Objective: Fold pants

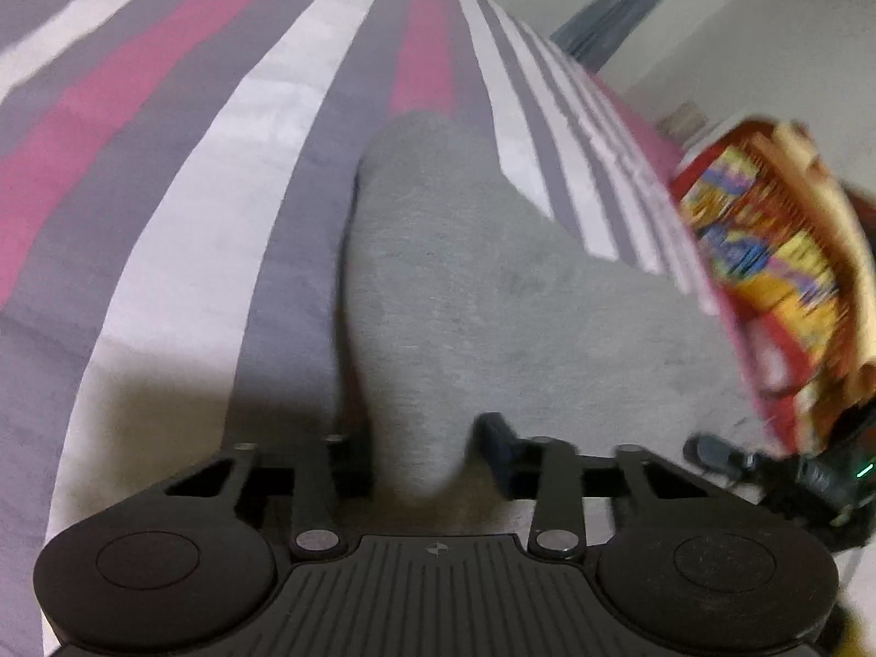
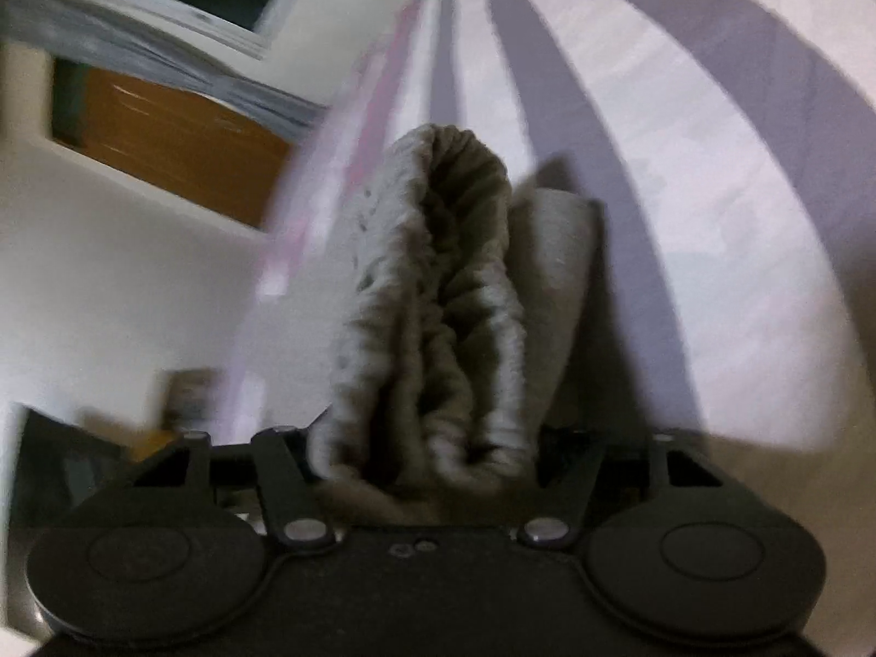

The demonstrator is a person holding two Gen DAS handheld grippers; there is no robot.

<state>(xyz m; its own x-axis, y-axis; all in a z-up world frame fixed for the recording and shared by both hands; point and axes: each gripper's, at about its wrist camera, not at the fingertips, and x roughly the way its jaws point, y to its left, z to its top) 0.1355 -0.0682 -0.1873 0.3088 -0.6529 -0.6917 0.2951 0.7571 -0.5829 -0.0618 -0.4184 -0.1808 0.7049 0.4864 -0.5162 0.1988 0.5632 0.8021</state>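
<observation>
Pants (image 1: 465,284) of pale grey knit lay on a bedspread (image 1: 180,164) striped in pink, grey and white, close along its right-hand edge as the left wrist view showed it. The left gripper (image 1: 421,449) had a fold of that grey cloth between its two fingers (image 1: 495,432), the jaws drawn in close on either side of it and the cloth pinched into a narrow tongue that ran back toward the camera. From there the garment spread forward and to the right across the stripes, its far end rounded. Past the bedspread's edge stood a blurred red and yellow packet (image 1: 766,252), and below it a dark device (image 1: 821,482) with a small green light.

In the right wrist view the right gripper (image 2: 427,460) was clamped around a thick gathered bundle of the pants (image 2: 432,295), ribbed like an elastic waistband and doubled on itself, filling the gap between the jaws. The bundle rose above the bedspread (image 2: 739,219), near its left edge. Beyond were a pale wall (image 2: 109,284), an orange-brown panel (image 2: 175,148) and a window frame (image 2: 180,5), all smeared by blur
</observation>
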